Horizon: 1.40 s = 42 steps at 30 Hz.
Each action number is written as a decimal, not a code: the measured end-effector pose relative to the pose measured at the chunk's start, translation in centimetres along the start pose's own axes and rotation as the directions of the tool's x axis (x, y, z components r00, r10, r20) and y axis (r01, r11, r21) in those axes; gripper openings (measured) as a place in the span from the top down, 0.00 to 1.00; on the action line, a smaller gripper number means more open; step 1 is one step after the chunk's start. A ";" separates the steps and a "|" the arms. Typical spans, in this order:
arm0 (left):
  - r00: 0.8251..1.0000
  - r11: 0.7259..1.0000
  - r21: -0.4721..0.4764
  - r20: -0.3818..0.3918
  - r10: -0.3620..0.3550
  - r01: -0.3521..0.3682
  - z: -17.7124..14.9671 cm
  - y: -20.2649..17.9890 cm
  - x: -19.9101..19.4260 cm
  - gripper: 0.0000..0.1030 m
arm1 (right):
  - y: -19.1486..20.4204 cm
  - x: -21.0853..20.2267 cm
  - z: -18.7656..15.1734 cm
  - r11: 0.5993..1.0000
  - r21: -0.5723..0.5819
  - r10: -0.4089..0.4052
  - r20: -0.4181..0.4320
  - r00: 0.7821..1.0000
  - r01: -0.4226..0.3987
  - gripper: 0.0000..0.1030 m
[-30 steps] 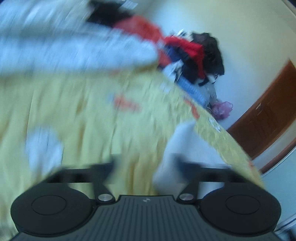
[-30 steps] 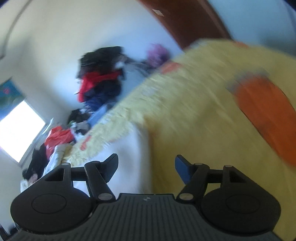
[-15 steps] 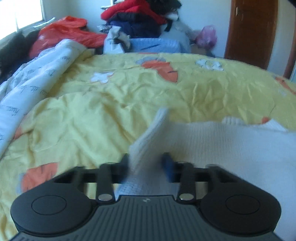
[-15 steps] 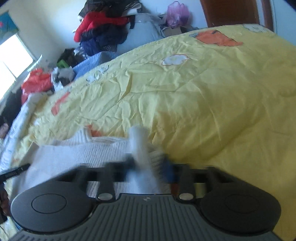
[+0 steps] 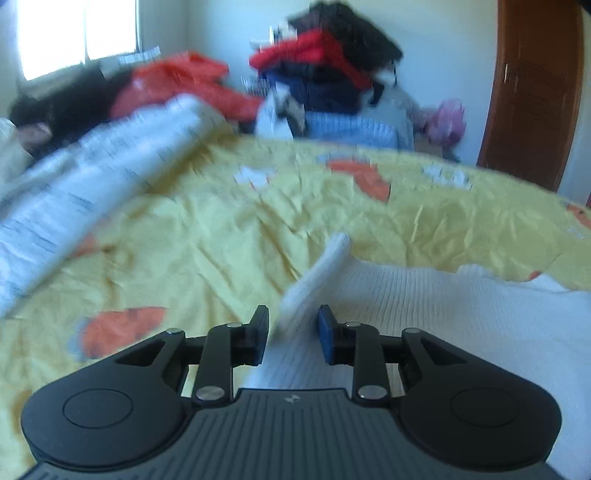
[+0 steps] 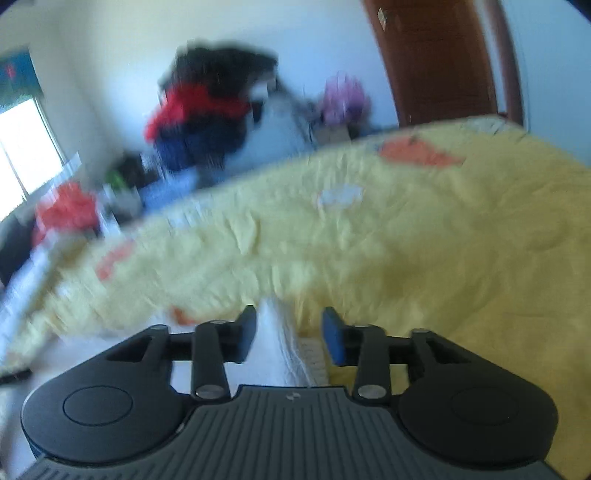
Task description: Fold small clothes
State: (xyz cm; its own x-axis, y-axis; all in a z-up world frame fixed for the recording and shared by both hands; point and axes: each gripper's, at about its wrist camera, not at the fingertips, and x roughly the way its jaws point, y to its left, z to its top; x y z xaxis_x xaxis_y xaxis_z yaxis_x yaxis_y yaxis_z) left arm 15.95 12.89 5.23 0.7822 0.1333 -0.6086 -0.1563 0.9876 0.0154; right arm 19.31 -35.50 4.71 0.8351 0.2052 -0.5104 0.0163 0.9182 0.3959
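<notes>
A white ribbed knit garment [image 5: 424, 306] lies on the yellow bedspread [image 5: 221, 240], spreading to the right in the left wrist view. A raised fold of it stands between the jaws of my left gripper [image 5: 293, 332], which are opening; the pads no longer pinch it. In the right wrist view another raised ridge of the white garment [image 6: 275, 343] stands between the jaws of my right gripper [image 6: 290, 332]. These are also opening, with a wide gap on the blue-pad side. Both views are motion-blurred.
A white printed quilt [image 5: 92, 184] lies along the bed's left side. Behind the bed is a heap of red, black and blue clothes [image 5: 325, 74], a pink bag [image 5: 448, 118] and a brown door [image 5: 535, 92]. A bright window [image 5: 74, 33] is at the far left.
A second ago both grippers were wide open and swinging. Half a second ago each was pinched on a fold of the white garment. Now both sets of jaws have parted and the views have shifted.
</notes>
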 end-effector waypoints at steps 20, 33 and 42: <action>0.936 0.601 -0.751 0.064 -0.345 0.273 -10.8 7.4 -5.3 0.00 | -4.7 -9.0 -13.7 0.794 0.572 0.249 0.005 0.968 -0.207 0.30; 0.958 0.794 -0.548 0.051 -0.283 0.264 -7.6 6.1 -8.6 0.76 | -2.7 -10.7 -11.5 0.832 0.482 0.275 0.070 0.959 -0.274 0.72; 0.955 0.837 -0.499 -0.057 -0.292 0.226 -14.5 7.9 -11.5 0.69 | -7.9 -14.0 -16.5 0.812 0.564 0.231 -0.073 0.970 -0.151 0.59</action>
State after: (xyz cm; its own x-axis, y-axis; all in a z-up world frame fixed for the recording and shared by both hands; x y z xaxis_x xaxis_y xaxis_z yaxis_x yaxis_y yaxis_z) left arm -3.05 17.97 0.81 0.7579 -0.1660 -0.6309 -0.2546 0.8151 -0.5203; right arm -1.58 -40.01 -3.80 0.7740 0.4358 -0.4594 0.1972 0.5235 0.8289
